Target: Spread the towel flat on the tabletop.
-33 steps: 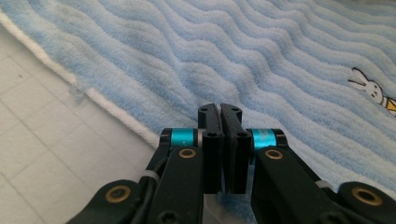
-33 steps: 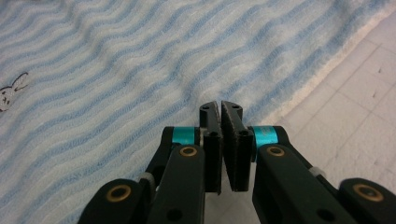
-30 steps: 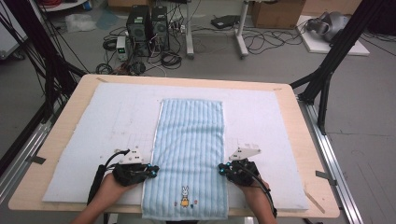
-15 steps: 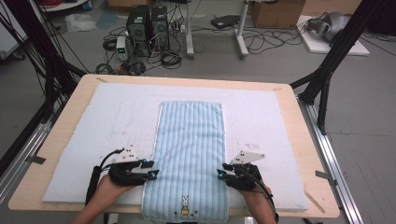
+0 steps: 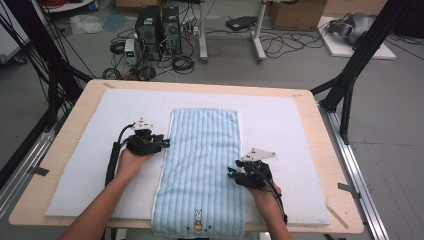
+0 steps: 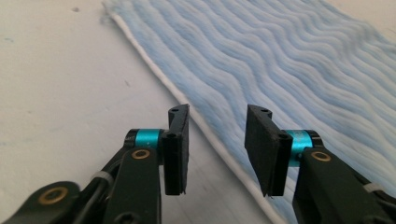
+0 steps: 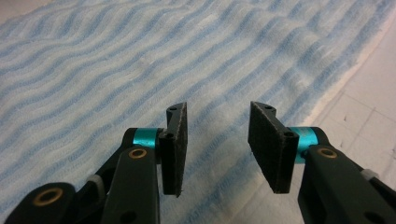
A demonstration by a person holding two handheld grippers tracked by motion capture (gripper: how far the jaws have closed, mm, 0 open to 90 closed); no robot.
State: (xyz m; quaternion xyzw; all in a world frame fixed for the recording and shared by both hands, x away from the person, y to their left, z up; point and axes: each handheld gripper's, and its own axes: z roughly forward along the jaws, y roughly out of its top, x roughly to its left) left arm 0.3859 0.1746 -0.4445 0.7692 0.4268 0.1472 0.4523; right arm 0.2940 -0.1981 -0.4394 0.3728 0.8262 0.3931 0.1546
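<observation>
On white mat, blue striped towel lies flat, lengthwise. Left gripper at its left edge, jaws spread after closing slightly, empty; right gripper over right edge, jaws just widened, empty.

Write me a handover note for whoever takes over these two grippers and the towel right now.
Left gripper: jaws apart, have just been closing a little, nothing between them, at the left long edge of the light blue striped towel.
Right gripper: jaws have just been opening, nothing gripped, over the right long edge.
Towel: flat lengthwise on the white foam mat, rabbit-print end hanging over the near table edge.
Done: towel spread and released. Left: any fold, not begun.
</observation>
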